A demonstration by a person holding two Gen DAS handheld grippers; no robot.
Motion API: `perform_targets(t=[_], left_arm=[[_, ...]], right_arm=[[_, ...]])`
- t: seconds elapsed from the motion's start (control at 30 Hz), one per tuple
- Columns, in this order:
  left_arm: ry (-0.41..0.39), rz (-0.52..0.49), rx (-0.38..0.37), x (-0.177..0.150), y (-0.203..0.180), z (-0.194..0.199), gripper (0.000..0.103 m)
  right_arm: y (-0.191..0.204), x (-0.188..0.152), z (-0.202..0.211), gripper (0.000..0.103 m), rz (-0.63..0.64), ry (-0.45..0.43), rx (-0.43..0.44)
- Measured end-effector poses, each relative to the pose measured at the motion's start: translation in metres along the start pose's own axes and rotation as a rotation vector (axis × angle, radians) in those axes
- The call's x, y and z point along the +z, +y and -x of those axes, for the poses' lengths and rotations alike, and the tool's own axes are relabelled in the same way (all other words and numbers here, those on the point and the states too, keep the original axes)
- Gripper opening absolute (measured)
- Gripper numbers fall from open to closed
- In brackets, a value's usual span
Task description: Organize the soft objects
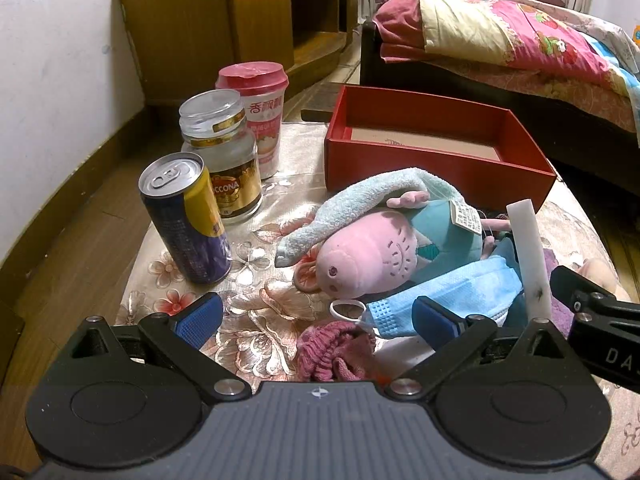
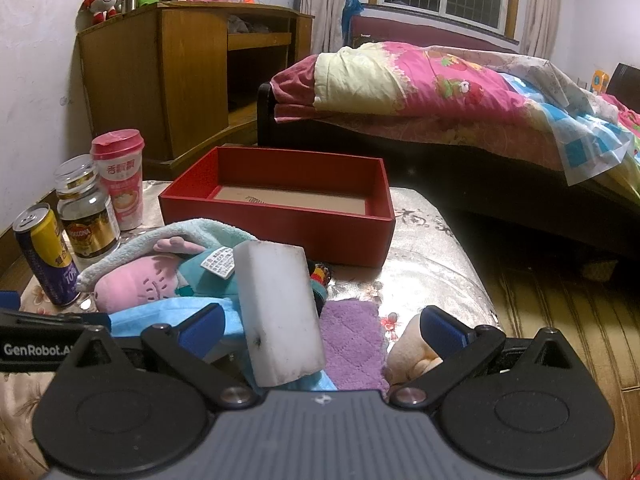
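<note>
Soft things are heaped on the flowered table (image 1: 256, 332) before an empty red box (image 2: 280, 216): a pink pig toy (image 1: 360, 256), its tag unreadable, a blue face mask (image 1: 444, 296) and a white sponge (image 2: 280, 316). A tan plush (image 2: 412, 356) is half hidden. Left gripper (image 1: 316, 318) and right gripper (image 2: 320, 326) both gape, holding nothing. The jar (image 1: 228, 164) reads "CCONA".

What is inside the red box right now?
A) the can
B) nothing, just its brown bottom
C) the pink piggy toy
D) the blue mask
B: the red box shows only its bare brown floor, while the soft things lie on the table in front of it.
</note>
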State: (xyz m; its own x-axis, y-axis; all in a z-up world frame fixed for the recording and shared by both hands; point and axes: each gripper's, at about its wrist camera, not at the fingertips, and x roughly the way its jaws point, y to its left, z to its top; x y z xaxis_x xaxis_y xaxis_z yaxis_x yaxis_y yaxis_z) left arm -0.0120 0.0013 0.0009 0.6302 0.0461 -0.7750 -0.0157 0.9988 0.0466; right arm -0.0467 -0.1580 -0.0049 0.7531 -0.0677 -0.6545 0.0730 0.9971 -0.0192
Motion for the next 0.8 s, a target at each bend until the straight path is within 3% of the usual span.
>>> perform_targets(t=[0.8], left_arm=[[0.000, -0.002, 0.001, 0.0006, 0.0000, -0.0001, 0.096]], right_arm=[[-0.0010, -0.0003, -0.0009, 0.084, -0.003, 0.001, -0.003]])
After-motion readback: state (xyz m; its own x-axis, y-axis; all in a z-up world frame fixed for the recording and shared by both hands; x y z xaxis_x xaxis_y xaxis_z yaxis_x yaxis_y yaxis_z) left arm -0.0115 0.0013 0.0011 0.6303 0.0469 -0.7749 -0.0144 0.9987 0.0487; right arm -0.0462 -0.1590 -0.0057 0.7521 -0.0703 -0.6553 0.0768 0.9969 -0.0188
